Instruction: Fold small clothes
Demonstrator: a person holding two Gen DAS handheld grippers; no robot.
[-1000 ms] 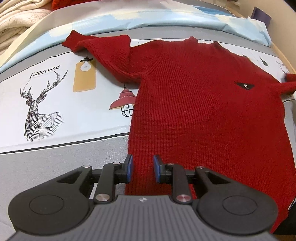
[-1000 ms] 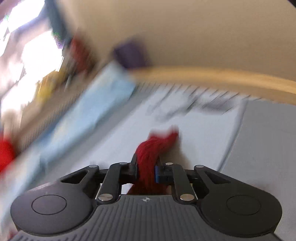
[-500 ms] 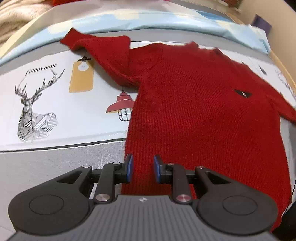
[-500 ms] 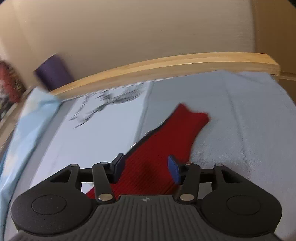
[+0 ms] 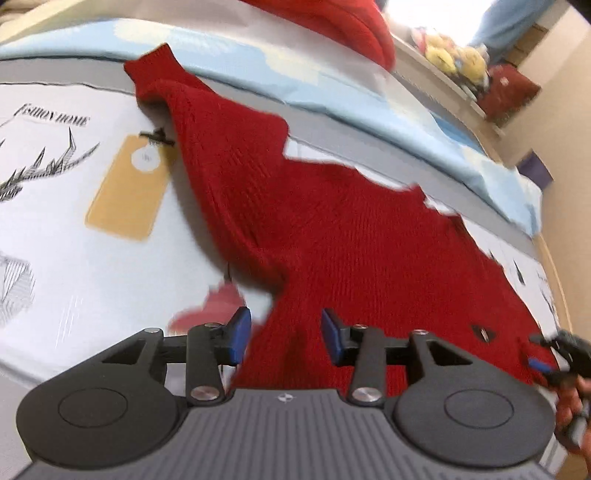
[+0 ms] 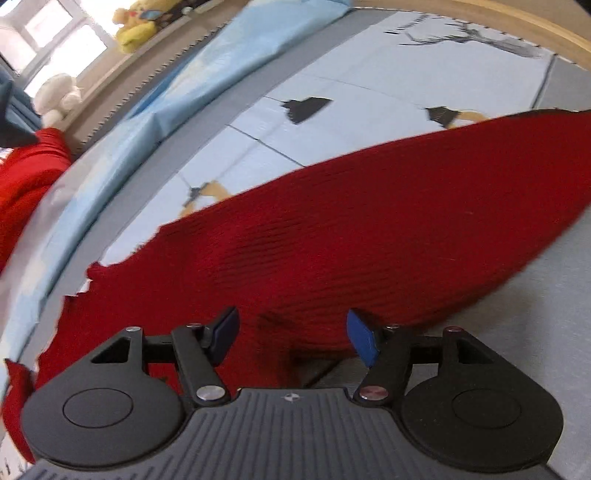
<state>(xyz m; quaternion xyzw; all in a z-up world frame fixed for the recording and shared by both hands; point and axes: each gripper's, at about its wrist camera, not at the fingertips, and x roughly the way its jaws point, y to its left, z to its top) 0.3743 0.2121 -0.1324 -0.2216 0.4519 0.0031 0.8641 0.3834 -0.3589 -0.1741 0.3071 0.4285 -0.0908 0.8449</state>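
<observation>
The red knitted sweater [image 5: 369, 236] lies spread on the bed, over a printed bed sheet [image 5: 74, 229] with a deer drawing and lamp motifs, and by the look of it the folding has hardly begun — the body is flat and open, no side is turned in, and one sleeve [image 5: 221, 155] lies angled outward across the sheet with its cuff toward the pale blue cover [image 5: 332, 81] at the far side. The other sleeve [image 6: 461, 177] stretches out flat across the right wrist view. Both sleeves and the body fold seem left to do. The left gripper [image 5: 283, 336] hangs over the sweater's side edge just below the armpit, its jaws opening, nothing pinched between the blue pads; cloth lies only beneath them. The right gripper [image 6: 291, 338] stands over the lower edge of its sleeve, jaws likewise opening and holding nothing. It also shows at the right border of the left wrist view, a hand behind it, near the small dark logo [image 5: 482, 329]. Room for moving looks fair: bare sheet lies to the left of the sweater and grey sheet beyond the right sleeve, while the wooden bed frame [image 6: 480, 18] and the cluttered sill with soft toys [image 6: 136, 26] bound the far side — folds are better brought inward than swept toward those edges.
</observation>
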